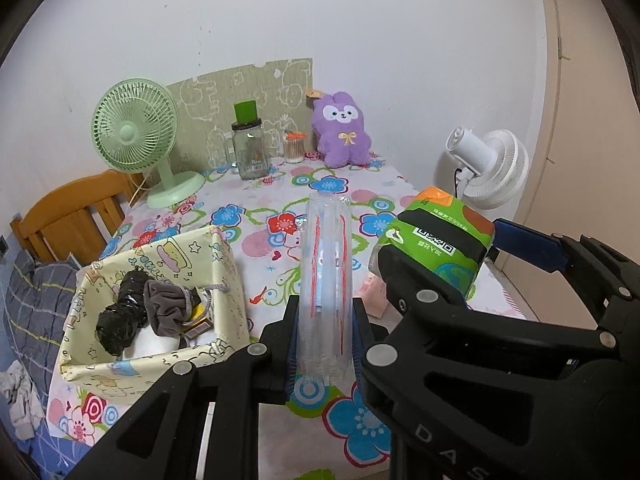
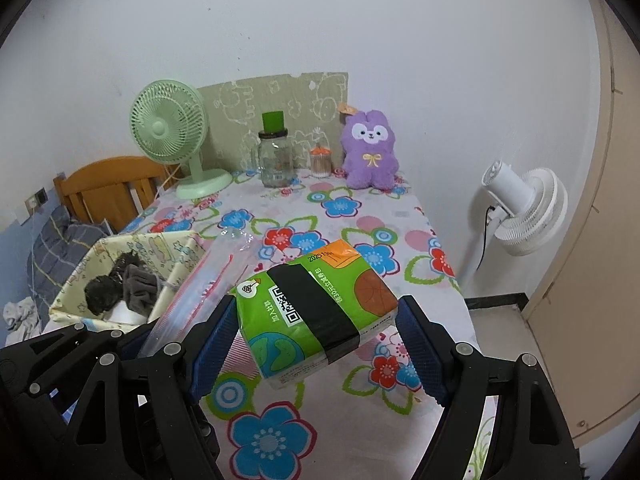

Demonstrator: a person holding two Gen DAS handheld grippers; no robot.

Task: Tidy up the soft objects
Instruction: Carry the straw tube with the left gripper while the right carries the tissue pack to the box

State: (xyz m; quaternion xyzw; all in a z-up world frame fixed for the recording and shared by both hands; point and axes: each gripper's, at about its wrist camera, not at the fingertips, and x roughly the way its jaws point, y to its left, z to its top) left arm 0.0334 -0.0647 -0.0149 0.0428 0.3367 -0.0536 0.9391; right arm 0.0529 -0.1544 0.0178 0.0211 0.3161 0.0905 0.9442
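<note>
My left gripper (image 1: 325,320) is shut on a clear plastic zip bag (image 1: 326,256) with red lines, which stands edge-on above the flowered table. To its right my right gripper (image 2: 318,334) is shut on a green soft tissue pack (image 2: 316,304) with a black band, its blue pads pressing on both ends. The pack hangs clear of the tablecloth. A yellow cartoon-print fabric basket (image 1: 226,276) sits at the left of the table and holds a black bundle (image 1: 120,312) and a grey cloth (image 1: 168,308). A purple plush rabbit (image 1: 342,132) sits at the far edge against the wall.
A green desk fan (image 1: 134,128), a glass jar with a green lid (image 1: 250,148) and a small jar of cotton swabs (image 1: 294,148) line the back of the table. A white floor fan (image 2: 524,208) stands off the right edge. A wooden chair back (image 1: 68,216) and bedding lie to the left.
</note>
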